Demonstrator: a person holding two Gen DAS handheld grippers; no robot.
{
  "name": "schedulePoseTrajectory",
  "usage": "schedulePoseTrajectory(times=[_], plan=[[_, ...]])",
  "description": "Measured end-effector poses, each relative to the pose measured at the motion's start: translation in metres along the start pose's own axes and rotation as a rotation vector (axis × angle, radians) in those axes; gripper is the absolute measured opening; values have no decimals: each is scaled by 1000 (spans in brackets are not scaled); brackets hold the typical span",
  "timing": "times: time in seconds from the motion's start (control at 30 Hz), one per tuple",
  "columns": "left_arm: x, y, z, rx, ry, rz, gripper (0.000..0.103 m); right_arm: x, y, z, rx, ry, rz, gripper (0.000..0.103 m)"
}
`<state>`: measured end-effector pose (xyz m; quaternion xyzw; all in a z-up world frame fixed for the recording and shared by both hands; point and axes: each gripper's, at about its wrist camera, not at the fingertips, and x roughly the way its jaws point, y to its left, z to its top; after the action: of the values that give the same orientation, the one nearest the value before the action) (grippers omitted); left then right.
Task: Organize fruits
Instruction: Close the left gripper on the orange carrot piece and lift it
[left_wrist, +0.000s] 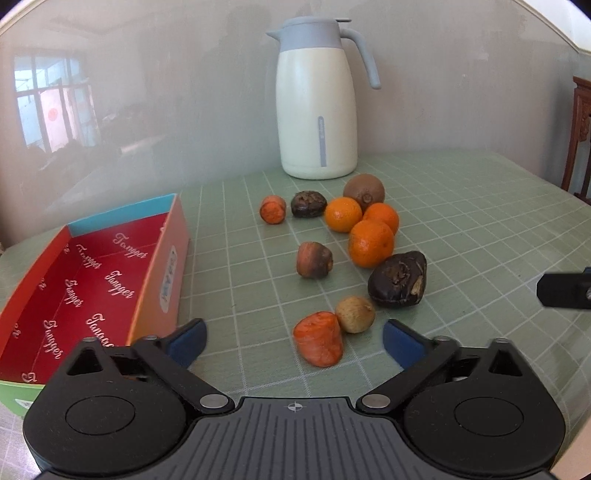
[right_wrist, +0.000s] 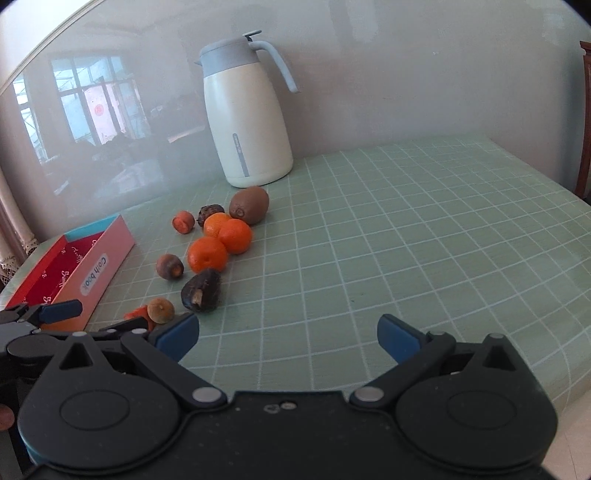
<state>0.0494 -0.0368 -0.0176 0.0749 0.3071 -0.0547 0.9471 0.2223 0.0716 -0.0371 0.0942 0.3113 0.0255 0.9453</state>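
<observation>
My left gripper (left_wrist: 294, 332) is open just above the green checked tablecloth. An orange carrot piece (left_wrist: 318, 343) lies between its blue pads (left_wrist: 188, 341), touching neither. A small tan fruit (left_wrist: 355, 314) rests against the carrot's far side. Beyond it lie a dark wrinkled fruit (left_wrist: 398, 278), three tangerines (left_wrist: 370, 243), a kiwi (left_wrist: 364, 190), a browned carrot stub (left_wrist: 314, 259), another carrot piece (left_wrist: 273, 209) and a smaller dark fruit (left_wrist: 308, 203). An open red box (left_wrist: 92, 280) stands empty at the left. My right gripper (right_wrist: 288, 326) is open over bare cloth, right of the fruit.
A tall cream thermos jug (left_wrist: 317, 110) with a grey lid stands at the back against the glossy wall. A wooden chair (left_wrist: 580, 136) shows past the table's right edge. The cloth to the right of the fruit (right_wrist: 424, 229) carries nothing.
</observation>
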Motion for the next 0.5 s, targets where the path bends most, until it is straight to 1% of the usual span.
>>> schedulePoseTrajectory(times=[0.07, 0.1, 0.17, 0.27, 0.3, 0.4, 0.5], plan=[[6, -1, -1, -8, 27, -14, 71, -1, -3, 1, 11, -6, 5, 103], [10, 0, -1, -19, 42, -16, 68, -2, -4, 1, 15, -8, 5, 103], [13, 1, -1, -40, 55, -26, 68, -2, -6, 2, 25, -9, 7, 103], [15, -4, -1, -30, 47, -25, 68, -4, -9, 2, 37, -14, 13, 103], [17, -5, -1, -27, 47, -30, 59, -5, -10, 3, 40, -16, 14, 103], [19, -7, -1, -36, 48, -51, 41, -5, -14, 4, 56, -17, 13, 103], [18, -6, -2, -53, 42, -46, 33, -4, -20, 4, 90, -5, 16, 103]])
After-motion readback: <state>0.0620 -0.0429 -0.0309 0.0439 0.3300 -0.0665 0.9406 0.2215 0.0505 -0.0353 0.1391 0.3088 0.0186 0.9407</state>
